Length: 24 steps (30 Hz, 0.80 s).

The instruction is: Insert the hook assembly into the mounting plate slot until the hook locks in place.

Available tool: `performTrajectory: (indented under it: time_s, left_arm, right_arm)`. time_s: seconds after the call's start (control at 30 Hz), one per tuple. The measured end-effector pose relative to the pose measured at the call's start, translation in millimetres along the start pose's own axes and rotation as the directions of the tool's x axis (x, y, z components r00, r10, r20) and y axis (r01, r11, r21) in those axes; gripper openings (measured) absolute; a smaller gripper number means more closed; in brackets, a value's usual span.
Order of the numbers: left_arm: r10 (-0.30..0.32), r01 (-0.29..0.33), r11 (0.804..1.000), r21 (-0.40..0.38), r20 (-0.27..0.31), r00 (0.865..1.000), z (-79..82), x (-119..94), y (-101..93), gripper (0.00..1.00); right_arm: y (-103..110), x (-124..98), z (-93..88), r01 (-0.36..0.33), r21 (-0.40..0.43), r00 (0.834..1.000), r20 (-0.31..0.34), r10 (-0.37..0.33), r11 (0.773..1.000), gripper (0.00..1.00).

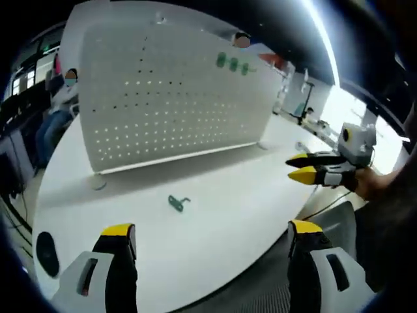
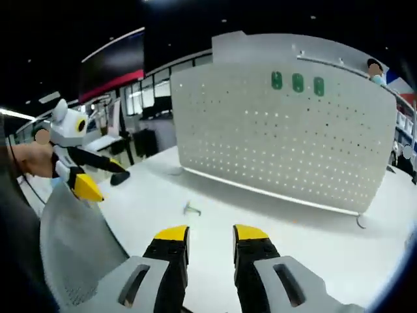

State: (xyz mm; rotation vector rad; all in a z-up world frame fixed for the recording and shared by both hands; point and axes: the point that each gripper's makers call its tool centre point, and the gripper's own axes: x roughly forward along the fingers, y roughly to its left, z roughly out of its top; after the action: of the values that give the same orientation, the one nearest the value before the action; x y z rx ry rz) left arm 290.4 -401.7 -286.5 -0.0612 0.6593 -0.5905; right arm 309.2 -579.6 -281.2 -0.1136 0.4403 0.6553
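Your left gripper (image 1: 212, 235) spread wide, empty, right gripper (image 2: 210, 233) nearly closed, empty, green hook (image 1: 178, 203) before the pegboard (image 1: 169, 104), its shape indistinct.

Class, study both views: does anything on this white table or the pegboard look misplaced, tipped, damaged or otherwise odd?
One thing stands out: a green hook lies loose on the white table in front of the upright pegboard, while three green hooks are mounted high on the board. Nothing looks spilled or broken. Neither tool holds anything.
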Motion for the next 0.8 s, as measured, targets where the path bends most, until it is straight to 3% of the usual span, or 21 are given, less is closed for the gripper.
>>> performTrajectory:
  time_s: [0.1, 0.2, 0.33, 0.8]
  left_arm:
    - [0.001, -0.002, 1.000, -0.009, -0.023, 1.000, -4.3, 0, 2.1, 0.96]
    - [0.001, -0.001, 1.000, -0.022, -0.024, 1.000, -6.2, 0, 4.4, 0.96]
    - [0.002, -0.002, 1.000, -0.024, -0.025, 1.000, -6.3, 0, 7.0, 0.96]
    - [0.008, -0.010, 0.999, -0.035, -0.048, 0.999, -11.3, 6, 15.3, 0.96]
  right_arm:
    - [4, 4, -9.0, -0.028, -0.027, 0.999, -0.030, 0.027, 0.999, 0.23]
    - [14, 13, -21.6, -0.108, -0.047, 0.990, -0.092, 0.103, 0.993, 0.23]
    - [18, 28, -30.1, -0.161, -0.105, 0.979, -0.144, 0.146, 0.981, 0.22]
    - [37, 89, -36.5, -0.335, -0.205, 0.927, -0.247, 0.283, 0.920, 0.21]
